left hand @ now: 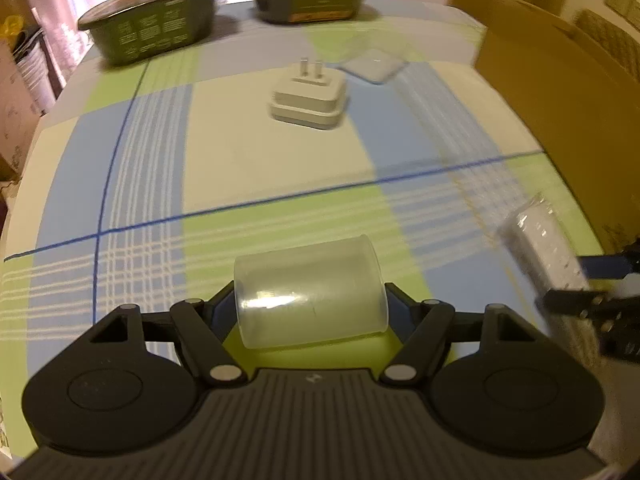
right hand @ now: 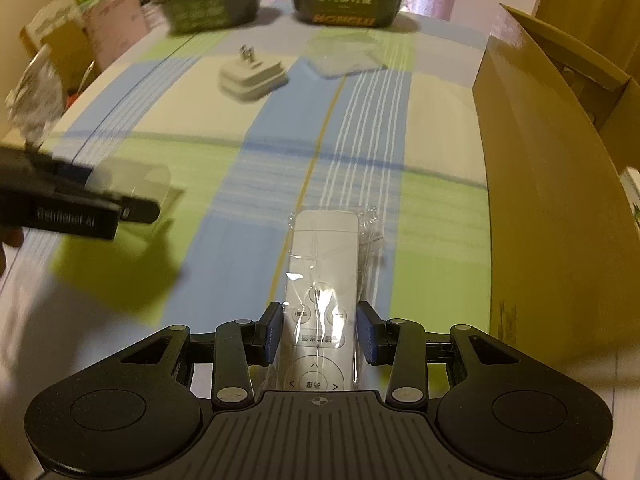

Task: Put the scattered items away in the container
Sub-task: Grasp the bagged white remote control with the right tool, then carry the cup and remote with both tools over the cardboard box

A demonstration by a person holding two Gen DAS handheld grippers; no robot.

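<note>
The left gripper is clamped on a clear plastic cup lying sideways between its pads, held above the checked tablecloth. The right gripper has its blue pads closed narrowly against both long edges of a white remote wrapped in clear plastic. A cardboard box stands just to the right. Farther off lie a white plug adapter and a clear square lid, then two dark bowls at the table's far edge.
</note>
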